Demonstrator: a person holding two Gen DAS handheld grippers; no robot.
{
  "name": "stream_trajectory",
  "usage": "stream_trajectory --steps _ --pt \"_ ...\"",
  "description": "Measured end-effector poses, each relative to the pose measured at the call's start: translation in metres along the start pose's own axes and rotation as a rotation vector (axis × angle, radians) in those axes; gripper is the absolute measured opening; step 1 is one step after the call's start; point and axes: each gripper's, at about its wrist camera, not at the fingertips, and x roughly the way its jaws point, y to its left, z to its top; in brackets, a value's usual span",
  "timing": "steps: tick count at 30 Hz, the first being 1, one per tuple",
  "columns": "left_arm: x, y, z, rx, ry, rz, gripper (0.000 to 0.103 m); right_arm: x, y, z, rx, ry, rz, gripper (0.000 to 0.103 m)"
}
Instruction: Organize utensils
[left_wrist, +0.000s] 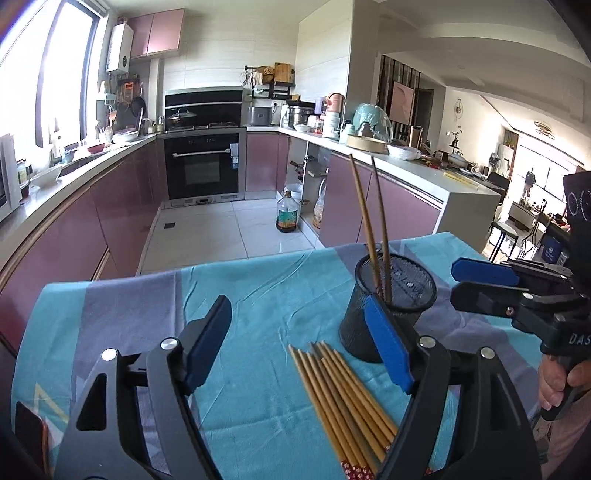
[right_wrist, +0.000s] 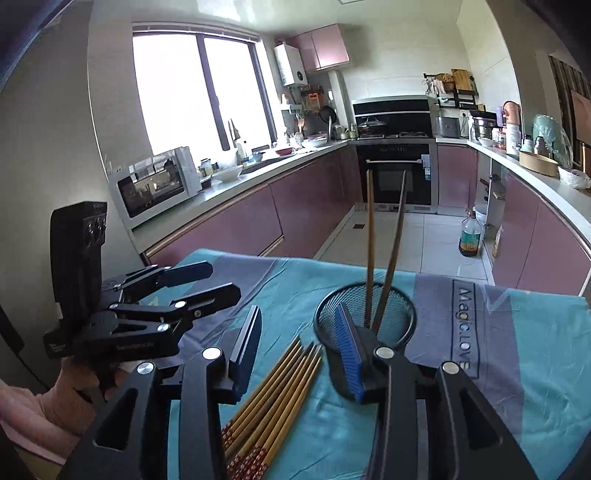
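A black mesh cup (left_wrist: 391, 295) stands on the table with two chopsticks (left_wrist: 365, 221) upright in it; it also shows in the right wrist view (right_wrist: 364, 314). A bundle of several bamboo chopsticks (left_wrist: 343, 402) lies flat on the cloth beside the cup, also in the right wrist view (right_wrist: 273, 395). My left gripper (left_wrist: 295, 343) is open and empty above the bundle; the right wrist view shows it at the left (right_wrist: 218, 282). My right gripper (right_wrist: 299, 350) is open and empty over the bundle's tips; the left wrist view shows it at the right (left_wrist: 456, 280).
The table carries a teal and grey cloth (left_wrist: 258, 295) with printed lettering (right_wrist: 466, 325). Beyond its far edge are the kitchen floor, an oil bottle (left_wrist: 287, 216), pink cabinets, an oven (left_wrist: 203, 166) and a toaster oven (right_wrist: 155, 184) on the left counter.
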Motion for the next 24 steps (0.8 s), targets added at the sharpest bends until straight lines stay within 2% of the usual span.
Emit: stream_trajectory --steps 5,7,13,24 --pt "0.001 0.019 -0.04 -0.028 0.083 0.027 0.074 0.025 0.005 -0.034 0.028 0.11 -0.009 0.039" --pt "0.004 0.023 -0.055 -0.037 0.115 0.031 0.074 0.034 0.004 -0.044 0.035 0.143 -0.043 0.039" --pt "0.021 0.019 -0.09 -0.024 0.215 0.064 0.074 0.049 0.007 -0.067 0.056 0.218 -0.069 0.039" --pt "0.045 -0.001 -0.103 0.005 0.295 0.063 0.074 0.059 0.008 -0.079 0.078 0.253 -0.092 0.039"
